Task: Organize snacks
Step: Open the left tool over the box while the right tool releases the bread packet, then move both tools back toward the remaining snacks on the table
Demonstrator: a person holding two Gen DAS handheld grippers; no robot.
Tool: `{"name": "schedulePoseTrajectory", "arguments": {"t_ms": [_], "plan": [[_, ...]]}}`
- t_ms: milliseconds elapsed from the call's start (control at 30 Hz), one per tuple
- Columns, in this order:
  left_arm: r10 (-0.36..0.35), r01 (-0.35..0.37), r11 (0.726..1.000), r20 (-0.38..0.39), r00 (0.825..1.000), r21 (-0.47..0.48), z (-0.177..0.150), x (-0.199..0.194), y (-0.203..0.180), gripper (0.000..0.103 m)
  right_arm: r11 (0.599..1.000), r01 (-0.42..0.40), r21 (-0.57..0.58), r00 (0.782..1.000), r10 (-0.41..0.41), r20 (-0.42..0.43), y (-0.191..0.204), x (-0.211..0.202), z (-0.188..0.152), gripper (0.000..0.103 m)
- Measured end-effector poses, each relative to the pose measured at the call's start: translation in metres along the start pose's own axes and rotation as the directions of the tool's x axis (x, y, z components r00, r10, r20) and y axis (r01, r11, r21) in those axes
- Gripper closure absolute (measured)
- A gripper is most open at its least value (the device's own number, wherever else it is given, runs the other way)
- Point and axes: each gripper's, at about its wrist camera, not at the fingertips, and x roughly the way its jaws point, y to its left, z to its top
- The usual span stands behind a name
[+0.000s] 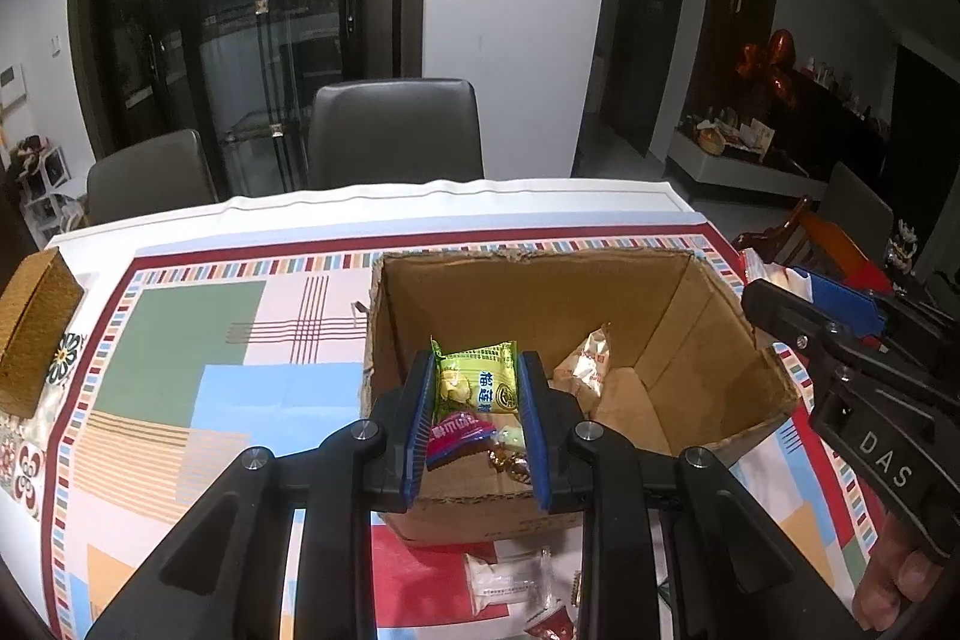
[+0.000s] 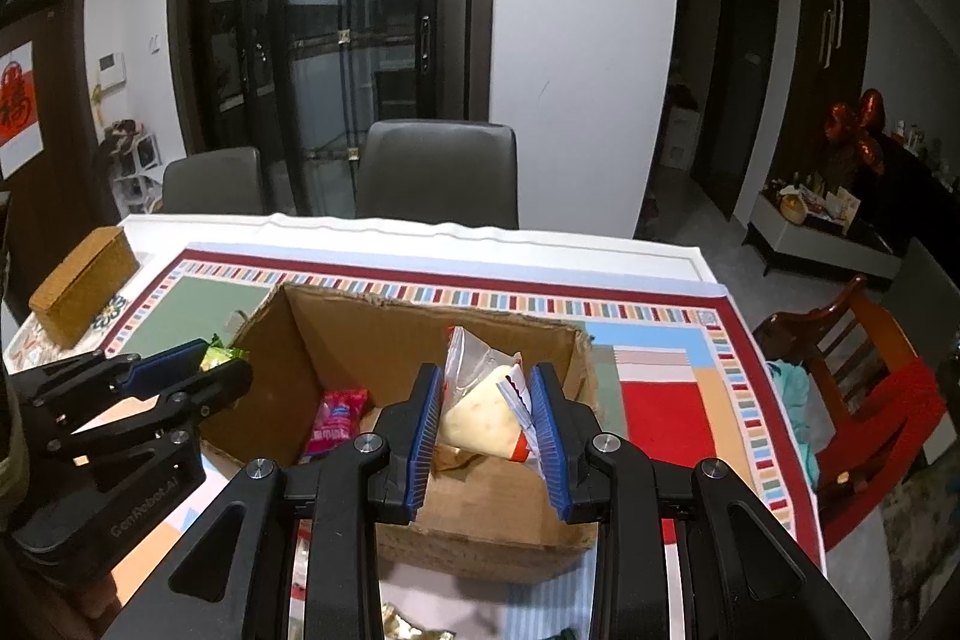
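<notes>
Over an open cardboard box point(image 1: 540, 292) on a patterned tablecloth point(image 1: 198, 340), the left gripper point(image 1: 477, 412) clamps a green snack packet point(image 1: 477, 382) while the right gripper point(image 2: 486, 424) pinches a clear-wrapped pastry point(image 2: 480, 412).

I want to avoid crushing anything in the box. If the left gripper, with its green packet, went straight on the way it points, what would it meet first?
Probably the pink packet on the cardboard box floor, just under the green packet held by the left gripper; depth is uncertain.
</notes>
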Motion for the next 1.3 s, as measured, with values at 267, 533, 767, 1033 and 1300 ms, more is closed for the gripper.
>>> {"name": "schedulePoseTrajectory", "arguments": {"t_ms": [267, 533, 767, 1033, 1300], "plan": [[-0.005, 0.005, 1.000, -0.014, 1.000, -0.009, -0.001, 0.005, 0.001, 0.064, 1.000, -0.027, 0.000, 1.000, 0.027, -0.015, 0.000, 0.011, 0.001, 0.065], [0.023, -0.023, 0.999, 0.003, 1.000, -0.024, -0.002, 0.000, 0.004, 0.027, 1.000, 0.004, 0.012, 1.000, -0.004, 0.025, -0.003, 0.002, 0.004, 0.024], [0.048, -0.048, 0.998, 0.016, 0.999, -0.029, -0.001, -0.008, 0.004, 0.017, 1.000, 0.026, 0.003, 0.999, -0.026, 0.040, -0.003, -0.005, 0.004, 0.024], [0.064, -0.063, 0.998, 0.025, 0.998, -0.027, -0.001, -0.020, 0.003, 0.016, 1.000, 0.031, 0.005, 0.998, -0.031, 0.054, -0.005, -0.015, 0.004, 0.024], [0.066, -0.065, 0.998, 0.034, 0.997, -0.025, -0.003, -0.033, -0.003, 0.016, 0.999, 0.031, 0.012, 0.998, -0.031, 0.062, -0.009, -0.026, 0.000, 0.024]]}}
